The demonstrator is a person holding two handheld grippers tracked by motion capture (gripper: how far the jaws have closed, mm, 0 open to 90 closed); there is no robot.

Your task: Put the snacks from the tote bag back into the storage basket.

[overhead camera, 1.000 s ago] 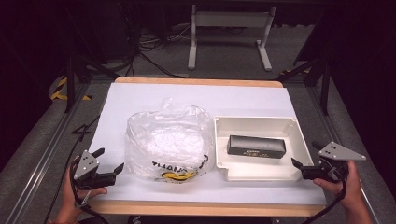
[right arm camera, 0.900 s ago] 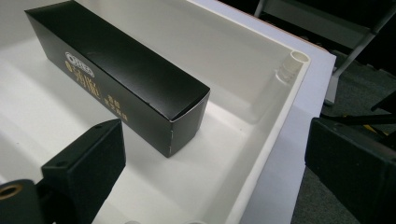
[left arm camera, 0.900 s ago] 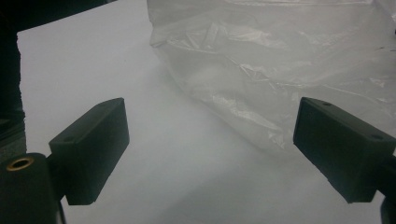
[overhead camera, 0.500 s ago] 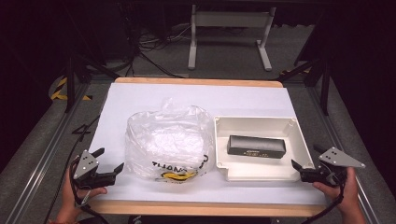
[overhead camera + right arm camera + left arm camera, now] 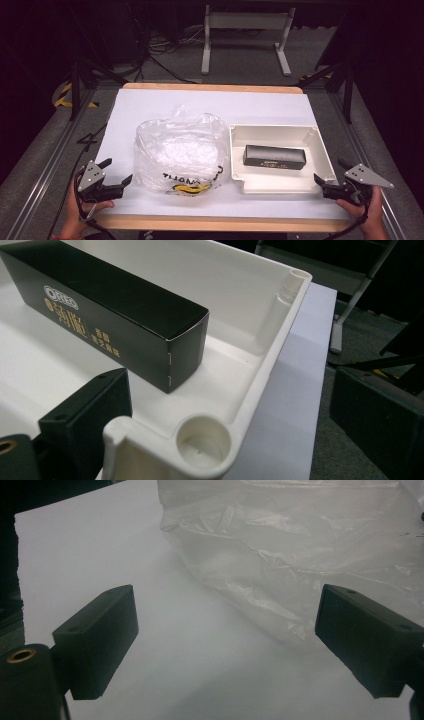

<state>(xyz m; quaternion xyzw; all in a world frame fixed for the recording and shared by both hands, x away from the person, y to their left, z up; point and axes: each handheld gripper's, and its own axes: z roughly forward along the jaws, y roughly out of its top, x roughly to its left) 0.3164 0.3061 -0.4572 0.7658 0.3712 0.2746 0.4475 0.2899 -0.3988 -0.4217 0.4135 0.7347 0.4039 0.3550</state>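
**Inspector:** Location and handling of the black carton (image 5: 274, 157)?

**Assistant:** It lies flat inside the white tray (image 5: 320, 150), right of the clear plastic bag (image 5: 180, 150) on the table (image 5: 165, 102). Judged light, rigid, smooth-faced; best taken across its long sides, mid-length.

**Inspector:** Grippers?

**Assistant:** Left gripper (image 5: 111, 176) jaws apart, empty, near the bag. Right gripper (image 5: 334, 185) jaws apart, straddling the tray's corner.
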